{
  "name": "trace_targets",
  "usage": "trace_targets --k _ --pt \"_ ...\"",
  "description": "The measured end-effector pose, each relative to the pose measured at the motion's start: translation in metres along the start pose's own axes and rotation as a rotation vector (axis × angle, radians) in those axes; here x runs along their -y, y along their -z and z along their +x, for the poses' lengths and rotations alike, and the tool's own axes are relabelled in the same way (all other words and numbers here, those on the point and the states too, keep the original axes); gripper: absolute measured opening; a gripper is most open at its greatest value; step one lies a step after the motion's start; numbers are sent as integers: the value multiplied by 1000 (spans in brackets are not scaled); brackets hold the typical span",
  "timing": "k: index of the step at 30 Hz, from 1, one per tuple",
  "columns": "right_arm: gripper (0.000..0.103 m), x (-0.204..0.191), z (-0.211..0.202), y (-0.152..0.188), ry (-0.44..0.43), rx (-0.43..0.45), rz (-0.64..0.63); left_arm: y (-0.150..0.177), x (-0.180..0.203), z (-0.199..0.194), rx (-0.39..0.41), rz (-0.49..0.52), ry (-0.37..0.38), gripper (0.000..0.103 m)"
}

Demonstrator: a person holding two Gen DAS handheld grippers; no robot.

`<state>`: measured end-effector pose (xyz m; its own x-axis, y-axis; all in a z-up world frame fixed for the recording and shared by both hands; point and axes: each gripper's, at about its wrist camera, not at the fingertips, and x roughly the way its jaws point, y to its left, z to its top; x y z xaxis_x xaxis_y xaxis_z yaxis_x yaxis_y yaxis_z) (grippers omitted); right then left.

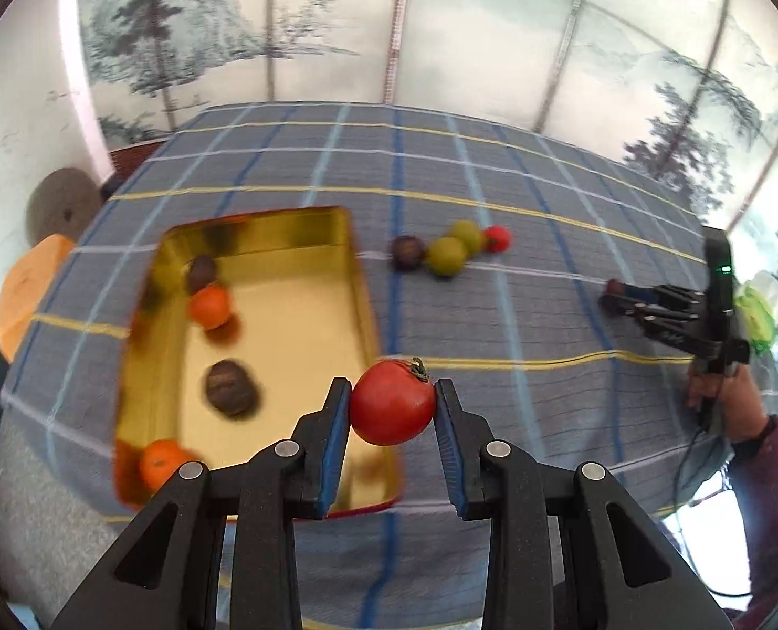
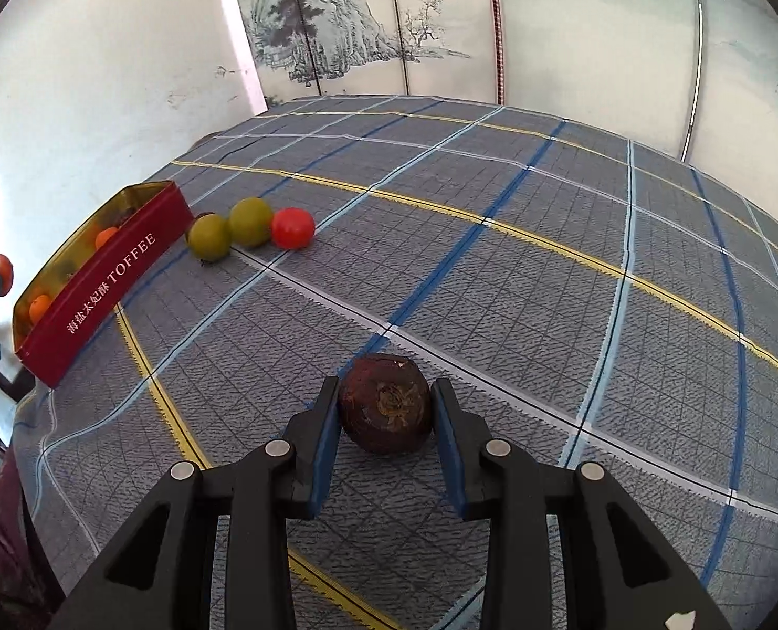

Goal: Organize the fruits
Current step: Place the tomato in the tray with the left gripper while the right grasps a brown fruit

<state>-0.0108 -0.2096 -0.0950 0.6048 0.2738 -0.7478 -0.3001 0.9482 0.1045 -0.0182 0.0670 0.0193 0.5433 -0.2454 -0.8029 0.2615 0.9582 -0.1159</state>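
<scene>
Left wrist view: the left gripper [image 1: 392,403] has its jaws clamped on a red tomato [image 1: 392,402], one blue pad on each side. The tomato hangs in the air, just past the near right corner of the gold tin [image 1: 263,241]. It looks smooth, a bit slippery and soft, so a hard squeeze could squash it. Holding it by its round middle, as now, seems best.

To the left of the jaws, the tin holds two orange fruits [image 1: 209,305] and two dark brown fruits [image 1: 230,387]. Far ahead of the jaws lie a dark fruit, two green fruits [image 1: 447,256] and a small red fruit [image 1: 497,238], close together.

In the right wrist view, the right gripper [image 2: 385,405] has its jaws around a brown fruit [image 2: 385,402] that rests on the tabletop. The pads look tight on it, or very nearly so. It looks hard, rough and light.

The tabletop wears a gray checked cloth [image 2: 546,273] with blue and yellow lines. It looks soft, so fruit may not roll far. Behind stands a screen painted with trees [image 1: 153,37].
</scene>
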Motion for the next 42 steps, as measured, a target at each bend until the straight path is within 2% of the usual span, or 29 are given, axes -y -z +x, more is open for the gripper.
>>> trace_targets --k 7,12,28,42 --pt "31 1 5 0 16 -21 9 15 -40 6 -17 -83 -21 33" --pt "31 3 6 1 22 -25 19 17 -47 10 -17 -92 -19 33" --pt "32 1 7 1 27 -27 15 -9 -31 39 -2 -6 -65 33" --pt "32 2 7 1 26 -27 16 -46 -27 78 -13 82 -162 33"
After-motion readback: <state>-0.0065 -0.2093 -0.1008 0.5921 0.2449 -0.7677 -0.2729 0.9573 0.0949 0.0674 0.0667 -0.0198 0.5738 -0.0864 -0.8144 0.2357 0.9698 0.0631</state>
